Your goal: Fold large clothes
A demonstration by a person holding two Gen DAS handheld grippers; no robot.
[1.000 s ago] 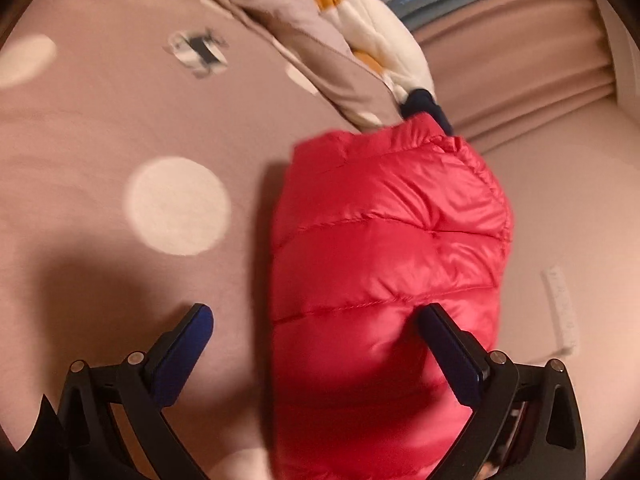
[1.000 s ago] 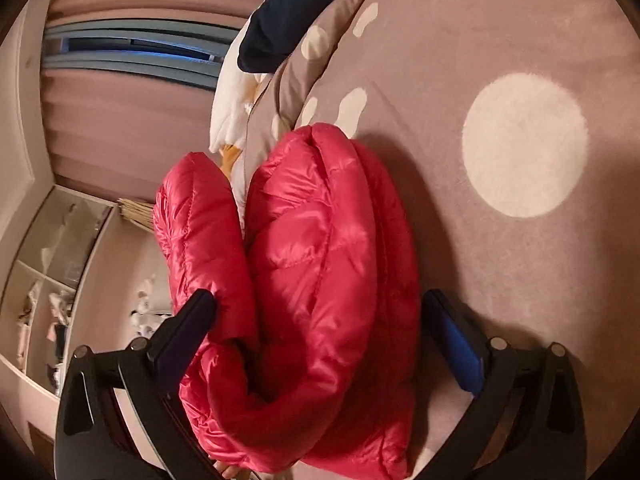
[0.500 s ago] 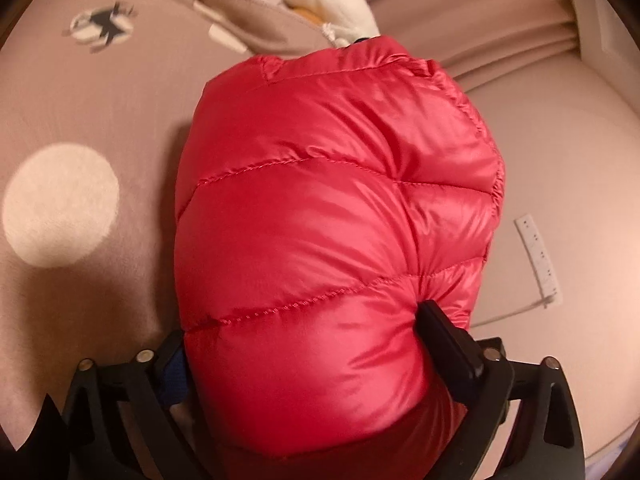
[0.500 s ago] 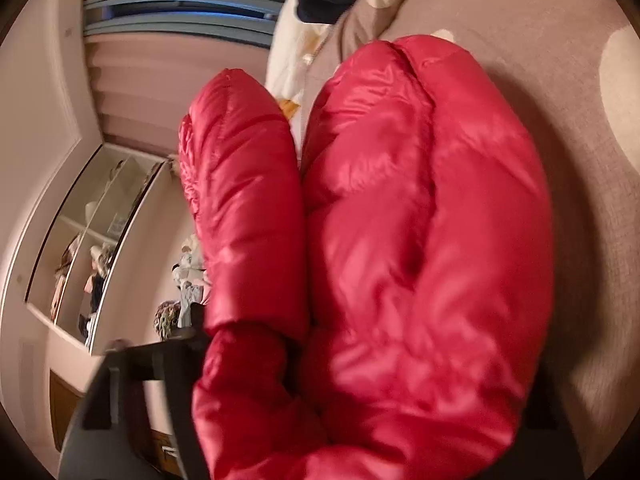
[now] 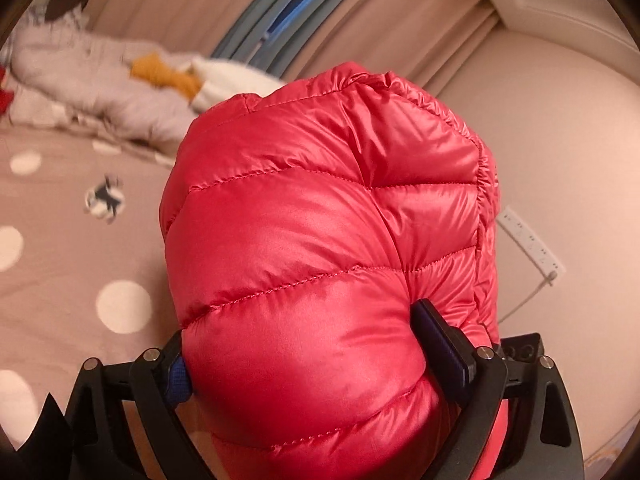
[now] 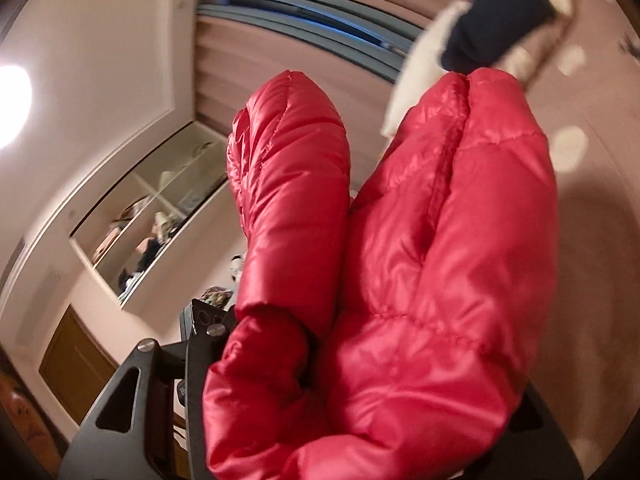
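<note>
A folded red down jacket (image 5: 320,200) fills the left wrist view, raised above the dotted bed cover (image 5: 60,248). My left gripper (image 5: 300,320) is shut on it, both blue pads pressed into the puffy bundle. In the right wrist view the same jacket (image 6: 460,240) shows as thick folded rolls side by side. My right gripper (image 6: 372,360) has its jaws closing on the bundle, which bulges out between them. Its pads are hidden by the fabric.
A heap of bedding and clothes (image 5: 100,88) lies at the far end of the bed. A dark garment (image 6: 500,16) rests on it. A white power strip (image 5: 530,246) lies on the floor beside the bed. Curtains (image 5: 400,20) and a wall shelf (image 6: 152,216) stand behind.
Both grippers went from open around the jacket on the bed to closed on it. They lifted it, and the views tilted up toward the curtains and wall.
</note>
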